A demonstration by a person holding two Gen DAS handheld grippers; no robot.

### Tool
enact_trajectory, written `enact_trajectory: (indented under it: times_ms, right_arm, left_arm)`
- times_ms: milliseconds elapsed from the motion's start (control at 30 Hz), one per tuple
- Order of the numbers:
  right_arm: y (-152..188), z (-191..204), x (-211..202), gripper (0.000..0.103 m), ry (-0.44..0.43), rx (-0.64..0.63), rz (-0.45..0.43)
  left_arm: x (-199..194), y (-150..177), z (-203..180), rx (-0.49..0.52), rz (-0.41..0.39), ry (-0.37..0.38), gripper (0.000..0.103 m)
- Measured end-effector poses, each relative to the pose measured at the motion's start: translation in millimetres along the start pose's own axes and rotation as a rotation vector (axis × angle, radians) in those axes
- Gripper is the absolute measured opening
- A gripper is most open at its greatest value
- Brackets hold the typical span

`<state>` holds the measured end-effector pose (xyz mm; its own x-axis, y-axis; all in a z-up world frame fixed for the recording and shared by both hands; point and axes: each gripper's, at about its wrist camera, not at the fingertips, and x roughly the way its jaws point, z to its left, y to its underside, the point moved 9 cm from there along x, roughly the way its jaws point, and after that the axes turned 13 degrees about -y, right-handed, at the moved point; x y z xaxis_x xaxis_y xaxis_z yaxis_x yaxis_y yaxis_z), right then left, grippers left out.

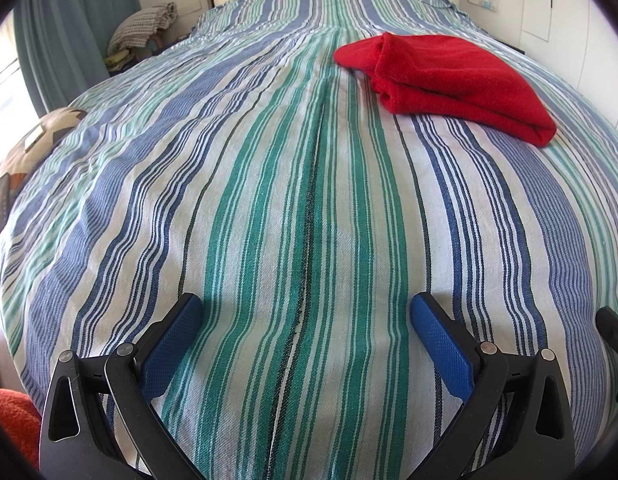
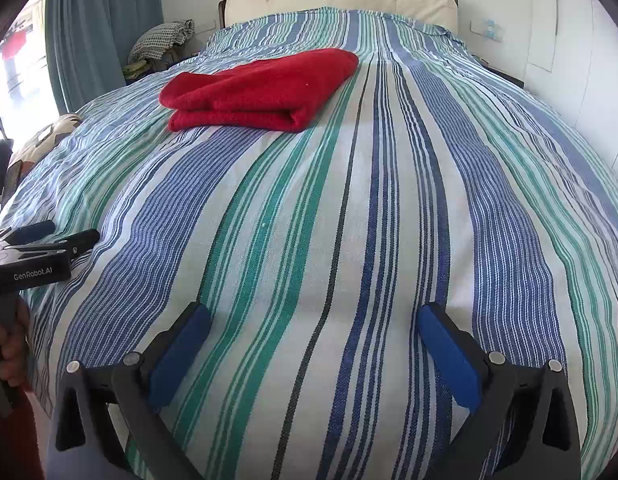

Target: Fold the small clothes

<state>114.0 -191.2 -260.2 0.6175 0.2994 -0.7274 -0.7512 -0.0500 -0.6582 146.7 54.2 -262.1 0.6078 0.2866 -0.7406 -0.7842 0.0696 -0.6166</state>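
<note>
Already the red garment (image 2: 261, 90) lies folded on the bed (image 2: 349, 220); both hand-held grippers, left (image 1: 307, 312) and right (image 2: 313, 320), gape empty, so square its edges.

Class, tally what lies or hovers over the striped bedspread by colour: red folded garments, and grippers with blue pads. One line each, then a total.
Red folded garment: 1
Blue-padded grippers, left gripper and right gripper: 2
Total: 3

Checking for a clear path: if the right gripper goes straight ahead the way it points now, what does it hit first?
Probably only the striped bedspread. The open right gripper points just right of the folded red garment, though depth is uncertain.
</note>
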Motion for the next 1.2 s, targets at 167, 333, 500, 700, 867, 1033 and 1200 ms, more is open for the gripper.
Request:
enact_trajectory:
  times_ms: [167, 333, 500, 700, 867, 1033, 1200]
  right_arm:
    - [0, 0, 0, 0.103, 0.0, 0.0, 0.001]
    - [0, 0, 0, 0.103, 0.003, 0.0, 0.004]
    - [-2, 1, -4, 0.102, 0.015, 0.024, 0.1]
    - [-74, -21, -25, 0.102, -0.113, 0.171, -0.024]
    - [-183, -55, 13, 0.102, -0.258, 0.311, -0.1]
    - [-244, -73, 87, 0.102, -0.364, 0.419, -0.077]
    - [-241, -57, 156, 0.069, -0.431, 0.467, 0.021]
  left_arm:
    - [0, -1, 0, 0.001, -0.001, 0.0, 0.103]
    - [0, -1, 1, 0.002, 0.018, 0.01, 0.103]
    - [-14, -25, 16, -0.085, 0.132, 0.145, 0.101]
    - [-5, -141, 25, -0.312, 0.093, 0.403, 0.102]
    - [63, -202, -7, -0.357, 0.173, 0.446, 0.102]
    - [105, -200, -49, -0.283, 0.293, 0.437, 0.101]
    - [104, -198, -84, -0.164, 0.277, 0.452, 0.044]
